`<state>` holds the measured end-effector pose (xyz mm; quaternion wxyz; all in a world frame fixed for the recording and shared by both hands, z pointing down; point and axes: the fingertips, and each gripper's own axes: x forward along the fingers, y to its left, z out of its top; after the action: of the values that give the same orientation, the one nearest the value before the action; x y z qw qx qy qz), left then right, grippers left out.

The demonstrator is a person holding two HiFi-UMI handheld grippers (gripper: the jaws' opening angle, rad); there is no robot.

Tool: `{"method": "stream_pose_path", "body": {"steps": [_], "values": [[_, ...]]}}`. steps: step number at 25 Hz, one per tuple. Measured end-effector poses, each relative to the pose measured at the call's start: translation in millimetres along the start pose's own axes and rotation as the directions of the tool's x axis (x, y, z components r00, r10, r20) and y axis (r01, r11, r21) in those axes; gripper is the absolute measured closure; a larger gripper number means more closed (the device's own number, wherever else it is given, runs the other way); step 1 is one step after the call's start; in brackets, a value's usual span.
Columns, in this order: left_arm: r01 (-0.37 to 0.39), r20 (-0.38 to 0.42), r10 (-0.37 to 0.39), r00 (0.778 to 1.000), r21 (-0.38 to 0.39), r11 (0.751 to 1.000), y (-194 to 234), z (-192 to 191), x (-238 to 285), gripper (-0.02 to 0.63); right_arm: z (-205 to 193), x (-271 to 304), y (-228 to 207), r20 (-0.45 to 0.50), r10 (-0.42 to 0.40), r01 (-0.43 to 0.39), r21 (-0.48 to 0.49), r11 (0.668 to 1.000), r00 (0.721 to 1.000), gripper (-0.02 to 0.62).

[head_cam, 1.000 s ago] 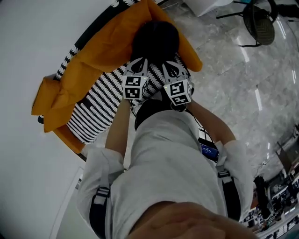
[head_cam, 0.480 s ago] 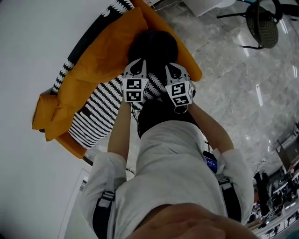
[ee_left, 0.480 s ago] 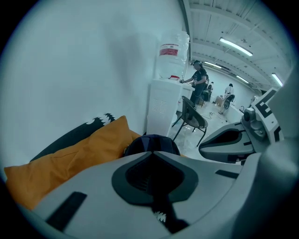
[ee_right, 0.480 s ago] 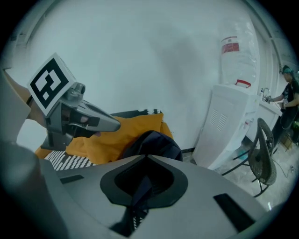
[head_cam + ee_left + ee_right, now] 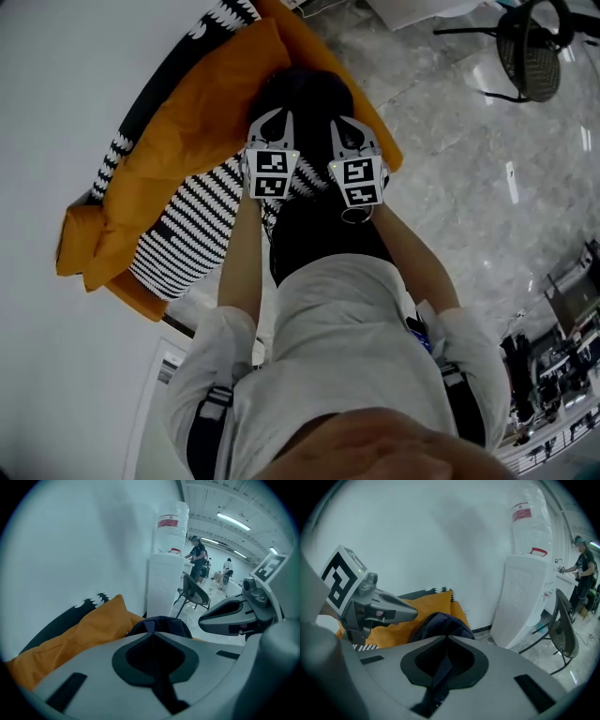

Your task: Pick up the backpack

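Left gripper (image 5: 273,117) and right gripper (image 5: 343,122) are held side by side over the dark backpack (image 5: 302,89), which is lying on an orange cushion (image 5: 187,122) against the white wall (image 5: 66,84). Both jaw pairs are closed, each pinched on a dark backpack strap (image 5: 436,672).

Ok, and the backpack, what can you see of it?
The backpack is dark navy, of soft fabric, rounded and slumped, resting on an orange cushion by the white wall. The right gripper is shut on a dark blue strap, apparently the backpack's; the left gripper is shut close before it, whether on anything is unclear.
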<state>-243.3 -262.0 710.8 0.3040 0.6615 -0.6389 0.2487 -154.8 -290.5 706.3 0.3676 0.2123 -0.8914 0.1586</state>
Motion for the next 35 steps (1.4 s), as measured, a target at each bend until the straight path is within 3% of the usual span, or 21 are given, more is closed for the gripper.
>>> {"method": "stream_pose_path", "body": {"steps": [4,6,8,11,16,18,20,27,35], "values": [[0.040,0.053,-0.037,0.998,-0.040,0.998,-4,21,7,0.591,6,11,-13,0.006,-0.023,0.023,-0.019,1.000,1.000,0.555],[0.064,0.052,-0.064,0.997,-0.009,0.998,-8,28,12,0.576,8,14,-19,0.006,-0.032,0.032,-0.025,0.999,0.999,0.555],[0.078,0.012,-0.079,0.997,0.059,0.995,-10,22,23,0.469,8,18,-24,0.000,-0.037,0.037,-0.019,0.999,0.999,0.555],[0.091,-0.054,-0.084,0.995,0.140,0.986,-4,9,36,0.457,8,25,-26,-0.018,-0.032,0.032,-0.016,0.999,0.999,0.555],[0.089,-0.130,-0.067,0.989,0.172,0.981,20,-2,50,0.406,7,35,-32,-0.045,-0.025,0.023,-0.039,0.999,0.999,0.550],[0.129,-0.157,-0.100,0.983,0.186,0.974,21,-7,54,0.388,6,39,-35,-0.059,-0.019,0.017,-0.042,0.999,0.998,0.423],[0.177,-0.176,-0.143,0.974,0.198,0.964,20,-13,58,0.333,2,45,-38,-0.072,-0.009,0.007,-0.024,1.000,0.997,0.411],[0.212,-0.216,-0.164,0.963,0.225,0.951,22,-23,81,0.313,-18,64,-47,-0.118,0.019,-0.018,0.007,1.000,0.993,0.370],[0.195,-0.254,-0.118,0.960,0.305,0.932,26,-32,102,0.310,-24,85,-46,-0.144,0.051,-0.050,0.012,0.999,0.988,0.354]]}}
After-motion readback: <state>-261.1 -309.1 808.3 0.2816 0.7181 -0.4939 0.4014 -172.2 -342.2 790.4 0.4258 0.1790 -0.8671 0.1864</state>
